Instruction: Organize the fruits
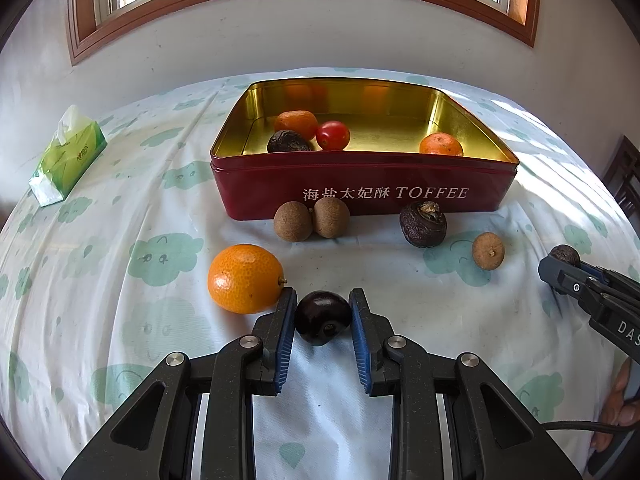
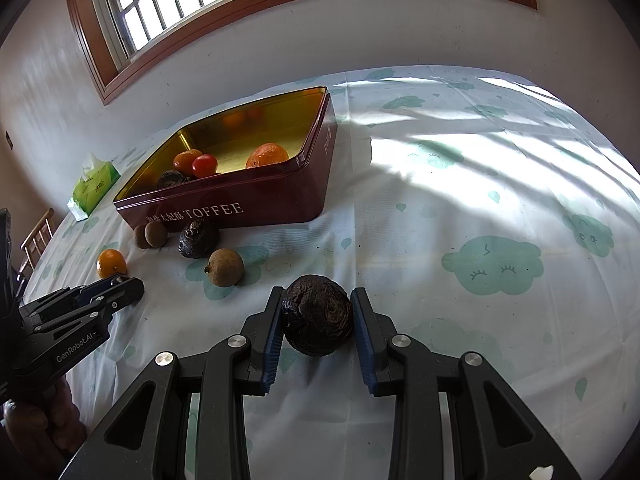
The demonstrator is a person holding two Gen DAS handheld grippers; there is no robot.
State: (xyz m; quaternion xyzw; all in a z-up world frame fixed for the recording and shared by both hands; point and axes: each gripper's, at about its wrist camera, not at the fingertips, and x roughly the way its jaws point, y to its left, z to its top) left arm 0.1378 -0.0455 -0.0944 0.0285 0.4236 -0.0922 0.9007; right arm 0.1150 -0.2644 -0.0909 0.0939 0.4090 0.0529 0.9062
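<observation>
My left gripper (image 1: 323,307) is shut on a smooth dark chestnut-like fruit (image 1: 322,317) low over the cloth, beside an orange (image 1: 245,278). My right gripper (image 2: 318,307) is shut on a wrinkled dark passion fruit (image 2: 318,314); it also shows at the right in the left wrist view (image 1: 564,256). The red toffee tin (image 1: 360,188) stands open behind, holding two orange citrus fruits (image 1: 441,145), a red tomato (image 1: 333,135) and a dark wrinkled fruit (image 1: 288,142). On the cloth before the tin lie two longans (image 1: 311,220), another dark wrinkled fruit (image 1: 423,224) and a third longan (image 1: 488,251).
A green tissue pack (image 1: 66,156) lies at the far left of the table. The cloud-print tablecloth (image 2: 480,220) covers the table, sunlit at the right. A wall and a window are behind the table. A wooden chair (image 2: 36,240) stands at the left edge.
</observation>
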